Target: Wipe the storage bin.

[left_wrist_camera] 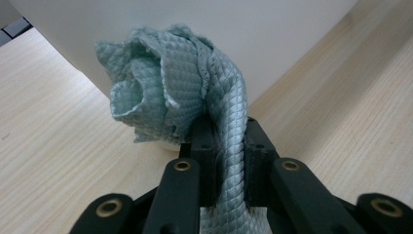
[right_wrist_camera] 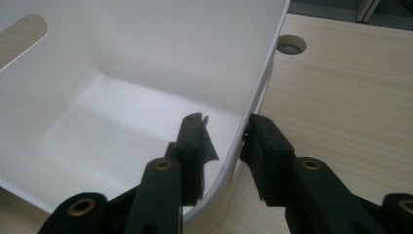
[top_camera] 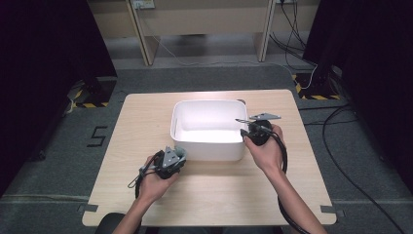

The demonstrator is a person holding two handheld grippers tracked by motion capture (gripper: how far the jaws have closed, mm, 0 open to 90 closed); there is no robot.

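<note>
Now, left gripper point(left_wrist_camera: 221, 146) clamped tight on a bunched grey-green cloth point(left_wrist_camera: 180, 83), jaws nearly together with the fabric squeezed between them and billowing out past the tips. Held low over the table point(top_camera: 146, 204), just beside the near outer wall of the white tub point(top_camera: 209, 146), not yet inside. Over on the other side, right gripper point(right_wrist_camera: 221, 134) straddling the tub's right-hand wall near the front corner, one jaw inside, one outside; looks like a steadying grip, though hard to say whether the pads actually press on the plastic. Tub interior bare and clean-looking, no cloth touching it. So, judging from this: cloth picked up, tub apparently braced, the wiping or dropping-in itself not started. Left to do: bringing the cloth over the rim and down.
</note>
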